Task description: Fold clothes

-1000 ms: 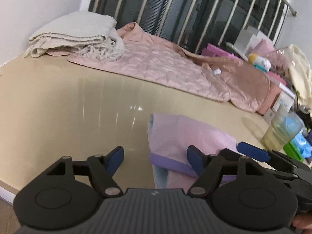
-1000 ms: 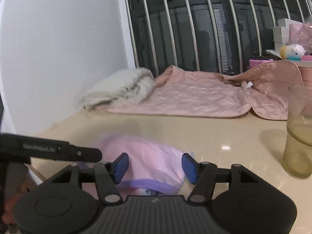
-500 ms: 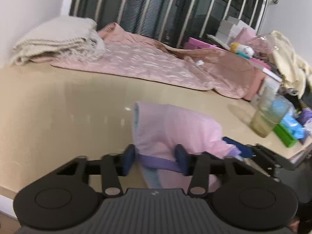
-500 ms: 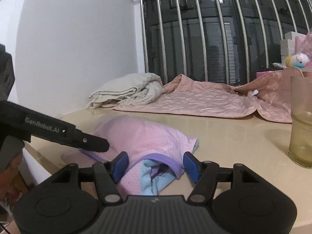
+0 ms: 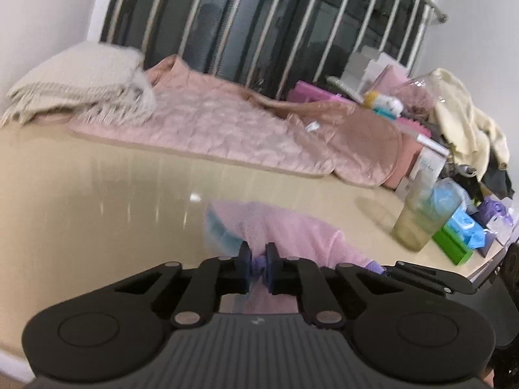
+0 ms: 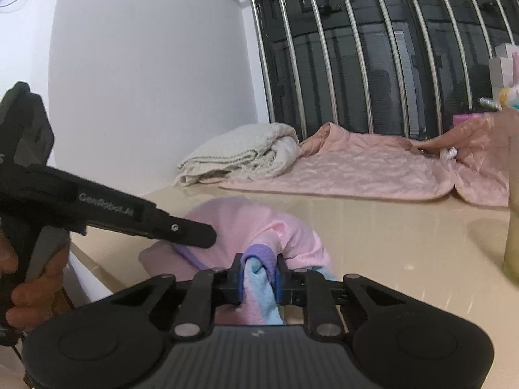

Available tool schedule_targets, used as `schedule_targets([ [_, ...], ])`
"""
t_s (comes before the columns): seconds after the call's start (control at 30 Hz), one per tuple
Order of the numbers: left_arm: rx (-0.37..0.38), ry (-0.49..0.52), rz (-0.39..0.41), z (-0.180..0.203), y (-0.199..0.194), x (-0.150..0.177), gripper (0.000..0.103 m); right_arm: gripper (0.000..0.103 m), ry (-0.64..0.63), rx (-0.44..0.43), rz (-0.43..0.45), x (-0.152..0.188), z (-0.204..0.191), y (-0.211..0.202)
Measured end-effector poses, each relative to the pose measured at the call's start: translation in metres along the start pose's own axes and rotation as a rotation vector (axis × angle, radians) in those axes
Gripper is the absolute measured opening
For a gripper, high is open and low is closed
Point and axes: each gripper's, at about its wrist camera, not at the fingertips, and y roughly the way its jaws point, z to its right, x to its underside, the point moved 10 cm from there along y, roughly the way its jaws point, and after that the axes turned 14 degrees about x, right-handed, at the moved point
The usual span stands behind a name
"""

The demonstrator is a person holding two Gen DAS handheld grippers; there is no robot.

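Observation:
A pink mesh garment (image 5: 292, 230) with a purple band and light blue lining lies bunched on the beige table (image 5: 97, 201) near its front edge. My left gripper (image 5: 258, 264) is shut on the garment's purple band at the near edge. My right gripper (image 6: 258, 274) is shut on the purple and blue edge of the same garment (image 6: 246, 223), which rises in a hump between the two grips. The left gripper's body (image 6: 107, 210) shows at the left of the right wrist view, touching the garment.
A pink quilted jacket (image 5: 246, 133) lies spread across the back of the table, with a folded cream blanket (image 5: 74, 84) on its left end. A cloudy plastic cup (image 5: 421, 217) stands at the right, beside green and blue packets (image 5: 460, 230) and a pile of clutter. A barred window is behind.
Both grippers were open a second ago and have moved in onto the garment's near edge and shut on it. The garment has bunched up between them.

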Motion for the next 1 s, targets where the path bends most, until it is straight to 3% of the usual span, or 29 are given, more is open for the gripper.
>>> schedule_targets([
  [0.17,0.023,0.111,0.064,0.017,0.003,-0.049,0.008,0.015,-0.062,0.055,0.056,-0.045,0.009,0.012],
  [0.43,0.082,0.222,0.198,0.029,0.03,-0.161,0.008,0.014,-0.162,0.218,0.204,-0.139,0.04,0.06],
  [0.6,0.11,0.179,0.182,0.0,0.088,-0.219,0.008,0.014,-0.224,0.32,0.297,-0.199,0.059,0.088],
  [0.7,0.097,0.175,0.168,-0.026,0.13,-0.238,0.008,0.014,-0.197,0.341,0.278,-0.216,0.079,0.133],
  [0.83,0.081,0.138,0.138,-0.06,0.194,-0.248,0.008,0.013,-0.134,0.337,0.189,-0.218,0.111,0.214],
  [0.93,0.06,0.107,0.046,-0.086,0.252,-0.229,0.009,0.013,-0.1,0.357,0.097,-0.201,0.136,0.276],
  [1.0,0.039,0.057,-0.044,-0.108,0.282,-0.2,0.015,0.016,-0.115,0.373,-0.016,-0.174,0.148,0.309],
])
